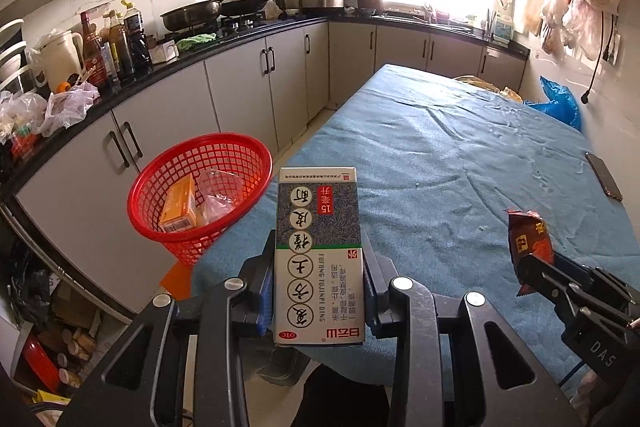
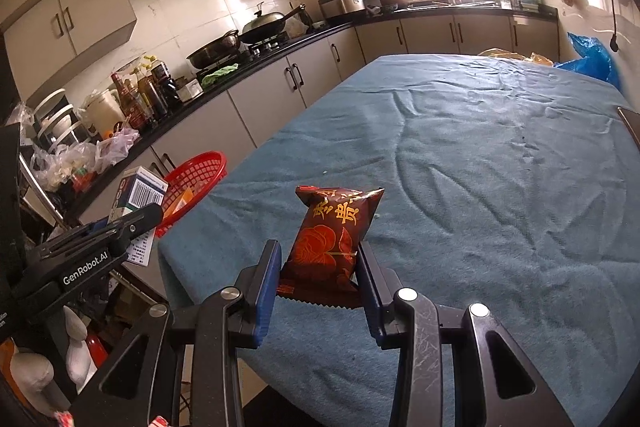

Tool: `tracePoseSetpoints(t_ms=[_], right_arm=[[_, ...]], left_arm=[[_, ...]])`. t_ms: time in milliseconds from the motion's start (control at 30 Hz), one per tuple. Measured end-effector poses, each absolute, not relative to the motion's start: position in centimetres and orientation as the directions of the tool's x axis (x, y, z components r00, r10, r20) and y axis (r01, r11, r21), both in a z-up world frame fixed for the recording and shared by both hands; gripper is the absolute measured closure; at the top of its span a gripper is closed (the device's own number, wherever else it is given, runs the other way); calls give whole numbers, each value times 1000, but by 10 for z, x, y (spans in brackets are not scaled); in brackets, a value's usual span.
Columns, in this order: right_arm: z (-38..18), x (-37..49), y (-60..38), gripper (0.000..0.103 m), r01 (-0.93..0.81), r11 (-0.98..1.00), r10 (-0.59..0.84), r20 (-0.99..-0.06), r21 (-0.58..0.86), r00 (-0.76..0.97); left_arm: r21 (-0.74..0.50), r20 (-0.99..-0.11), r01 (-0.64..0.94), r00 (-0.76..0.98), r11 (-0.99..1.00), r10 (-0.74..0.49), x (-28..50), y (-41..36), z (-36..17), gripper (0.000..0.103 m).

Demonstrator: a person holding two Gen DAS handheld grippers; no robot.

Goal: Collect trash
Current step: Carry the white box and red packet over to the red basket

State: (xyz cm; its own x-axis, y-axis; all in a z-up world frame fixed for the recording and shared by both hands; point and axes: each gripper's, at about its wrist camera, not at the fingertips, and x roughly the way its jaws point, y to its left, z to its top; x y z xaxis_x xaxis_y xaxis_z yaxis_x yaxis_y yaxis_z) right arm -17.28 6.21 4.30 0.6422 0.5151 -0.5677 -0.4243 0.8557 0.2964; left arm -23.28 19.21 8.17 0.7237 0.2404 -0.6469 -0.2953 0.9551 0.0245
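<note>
My left gripper (image 1: 318, 263) is shut on a tall white and grey medicine box (image 1: 318, 247) printed with Chinese characters, held upright above the near left corner of the table. A red mesh basket (image 1: 200, 187) stands just left of it on the table's edge, with an orange box (image 1: 180, 207) and clear plastic inside. My right gripper (image 2: 320, 263) is shut on a dark red snack packet (image 2: 334, 231) with gold lettering, raised over the blue cloth. The same packet (image 1: 528, 243) and right gripper (image 1: 532, 267) show at the right of the left wrist view. In the right wrist view the medicine box (image 2: 140, 193) and basket (image 2: 196, 171) sit at the left.
A blue cloth covers the table (image 1: 440, 155). A phone (image 1: 604, 177) lies near its right edge, and a blue plastic bag (image 1: 560, 103) sits at the far right corner. A cluttered black counter (image 1: 132, 87) with bottles, bags and pans runs along the left. Storage clutter fills the floor (image 1: 48, 339) below.
</note>
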Motion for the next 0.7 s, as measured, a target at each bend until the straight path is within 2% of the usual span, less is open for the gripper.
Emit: tracePoseSetpoints(t_ms=[233, 700], right_arm=[[49, -182, 78, 62, -459, 845, 529, -557, 275, 640], [59, -199, 116, 62, -563, 796, 579, -549, 221, 603]], left_arm=[[17, -633, -315, 731, 949, 255, -246, 200, 82, 70], [11, -612, -448, 704, 894, 361, -276, 242, 83, 70]])
